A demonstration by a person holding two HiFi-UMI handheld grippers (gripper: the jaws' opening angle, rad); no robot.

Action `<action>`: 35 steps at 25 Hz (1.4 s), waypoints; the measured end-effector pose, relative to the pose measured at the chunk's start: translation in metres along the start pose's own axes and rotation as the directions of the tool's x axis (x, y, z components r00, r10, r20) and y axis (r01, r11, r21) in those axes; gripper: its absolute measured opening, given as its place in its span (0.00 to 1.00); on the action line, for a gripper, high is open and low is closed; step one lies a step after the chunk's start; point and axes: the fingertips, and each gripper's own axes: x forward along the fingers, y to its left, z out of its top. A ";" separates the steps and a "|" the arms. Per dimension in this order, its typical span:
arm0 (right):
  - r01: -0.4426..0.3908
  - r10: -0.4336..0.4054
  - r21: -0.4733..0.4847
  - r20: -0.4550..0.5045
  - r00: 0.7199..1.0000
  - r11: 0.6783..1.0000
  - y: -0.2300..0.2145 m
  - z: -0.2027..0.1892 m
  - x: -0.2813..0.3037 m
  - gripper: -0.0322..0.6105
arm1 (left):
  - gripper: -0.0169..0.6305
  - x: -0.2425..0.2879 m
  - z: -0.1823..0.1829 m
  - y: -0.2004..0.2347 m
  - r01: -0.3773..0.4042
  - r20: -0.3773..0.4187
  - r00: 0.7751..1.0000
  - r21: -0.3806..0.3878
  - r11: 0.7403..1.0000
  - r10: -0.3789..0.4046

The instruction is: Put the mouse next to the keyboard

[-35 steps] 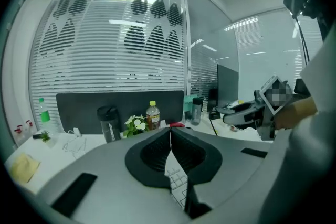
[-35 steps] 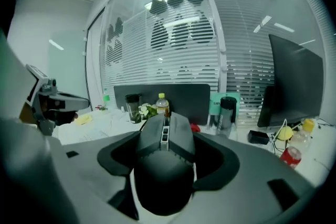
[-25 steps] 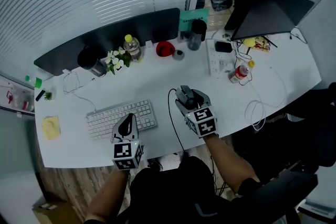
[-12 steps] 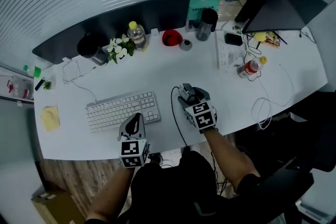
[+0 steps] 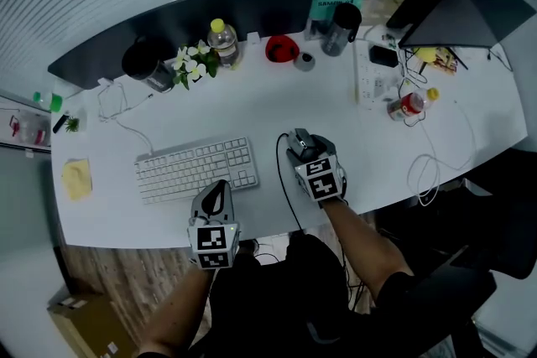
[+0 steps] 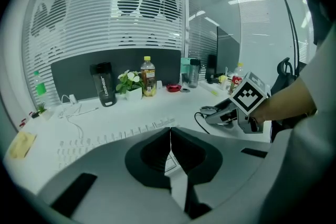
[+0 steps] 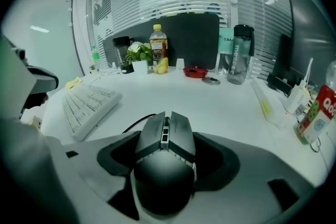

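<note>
A grey wired mouse [image 5: 299,143] [image 7: 165,150] sits between the jaws of my right gripper [image 5: 304,152] [image 7: 167,159], which is shut on its sides. It is low over the white desk [image 5: 277,109], right of the white keyboard [image 5: 195,169] [image 7: 86,104]. Whether it rests on the desk I cannot tell. Its black cable [image 5: 284,189] runs back over the front edge. My left gripper [image 5: 220,191] [image 6: 169,132] is shut and empty at the keyboard's [image 6: 105,136] front right corner. The right gripper [image 6: 227,115] shows at the right of the left gripper view.
Along the back stand a black tumbler [image 5: 144,67], a small plant [image 5: 190,63], a yellow-capped bottle [image 5: 222,39], a red bowl [image 5: 282,49] and a dark flask [image 5: 339,28]. A power strip [image 5: 367,78], a red can [image 5: 406,106] and white cables [image 5: 430,168] lie at the right.
Both grippers have sunk toward the desk. The right one carried the mouse down with it; the left one now sits just in front of the keyboard's edge.
</note>
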 end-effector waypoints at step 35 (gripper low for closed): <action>0.002 0.003 -0.030 0.164 0.986 1.000 0.008 0.075 -0.081 0.58 | 0.07 -0.046 0.081 -0.003 0.054 0.171 0.983 0.050 0.997 -0.062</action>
